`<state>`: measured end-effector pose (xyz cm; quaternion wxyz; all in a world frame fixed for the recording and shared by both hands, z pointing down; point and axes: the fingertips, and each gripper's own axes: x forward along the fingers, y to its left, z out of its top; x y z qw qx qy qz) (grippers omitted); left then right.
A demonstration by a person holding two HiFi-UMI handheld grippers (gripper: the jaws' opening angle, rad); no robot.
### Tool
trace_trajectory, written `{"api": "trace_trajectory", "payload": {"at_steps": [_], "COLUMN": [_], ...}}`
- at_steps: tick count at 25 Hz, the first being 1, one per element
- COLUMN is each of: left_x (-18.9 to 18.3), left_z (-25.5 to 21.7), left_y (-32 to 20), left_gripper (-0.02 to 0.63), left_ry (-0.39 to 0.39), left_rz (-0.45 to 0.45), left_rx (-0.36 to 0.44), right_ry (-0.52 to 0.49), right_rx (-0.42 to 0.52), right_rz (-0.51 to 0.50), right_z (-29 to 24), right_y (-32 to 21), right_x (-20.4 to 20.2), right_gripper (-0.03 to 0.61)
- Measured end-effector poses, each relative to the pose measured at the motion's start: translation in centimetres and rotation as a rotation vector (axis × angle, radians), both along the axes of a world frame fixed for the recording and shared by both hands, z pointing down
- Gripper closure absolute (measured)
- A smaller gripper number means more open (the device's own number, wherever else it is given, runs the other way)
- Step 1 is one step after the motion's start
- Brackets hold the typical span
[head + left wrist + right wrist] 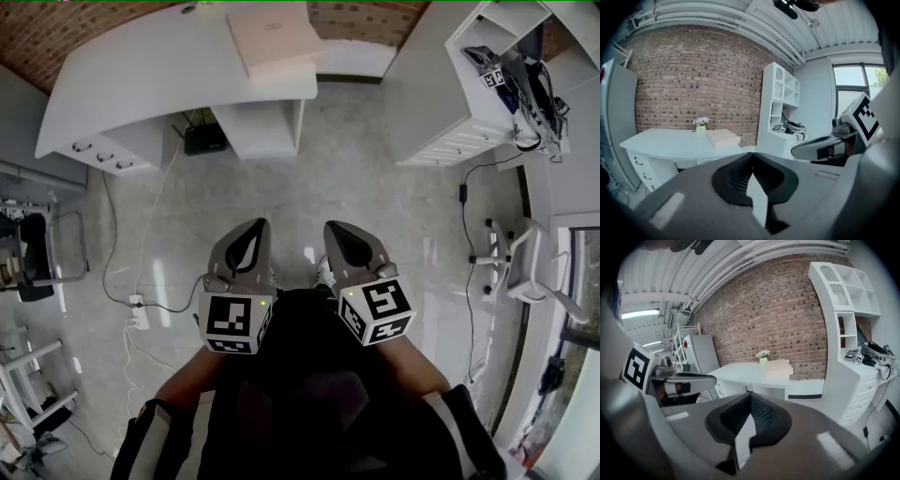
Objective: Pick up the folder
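My left gripper (255,230) hangs in front of my waist above the floor, with its jaws pressed together and nothing between them. Ahead and a little to its right, the folder (275,39) lies flat on the white desk (141,84) near the desk's right end, one edge reaching to the rim or a little over it. A small pot of flowers (701,124) stands behind it by the brick wall. The folder is well apart from both my grippers. My right gripper (335,230) hangs just beside the left one, its jaws likewise together and empty. Farther right stands a white shelf unit (441,94) with cables and gear on it, which has no part in this.

I judge that the task is at its very start, with the approach not yet made. The next move calls for walking up to the desk, opening a pair of jaws, and bringing them level to that edge by the rim, so one jaw can slip under the folder and the other close on top.
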<state>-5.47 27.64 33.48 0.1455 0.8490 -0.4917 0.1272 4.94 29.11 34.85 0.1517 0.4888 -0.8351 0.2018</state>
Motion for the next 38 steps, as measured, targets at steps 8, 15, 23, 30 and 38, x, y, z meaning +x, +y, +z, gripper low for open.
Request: {"api": "trace_trajectory", "payload": {"at_steps": [8, 15, 23, 30, 38], "left_x": [-1.2, -2.5, -5.3, -7.5, -8.0], "left_z": [0.3, 0.1, 0.5, 1.3, 1.3], "left_y": [-0.7, -1.2, -1.5, -1.7, -4.8], "left_gripper": [0.612, 0.612, 0.612, 0.612, 0.612], "left_ry": [0.006, 0.021, 0.053, 0.077, 0.059], "left_rz": [-0.001, 0.014, 0.018, 0.018, -0.021], "left_rx": [0.001, 0.014, 0.012, 0.007, 0.012], "right_ry": [-0.047, -0.032, -0.005, 0.023, 0.002], "right_rx": [-0.014, -0.004, -0.015, -0.019, -0.020], "right_rz": [0.022, 0.034, 0.053, 0.062, 0.033], "right_z": [0.1, -0.2, 0.2, 0.6, 1.1], "right_y": [-0.9, -1.2, -1.6, -1.9, -5.5], "right_x": [-0.8, -2.2, -4.6, -6.6, -6.8], "right_gripper": [0.577, 0.577, 0.577, 0.577, 0.577]}}
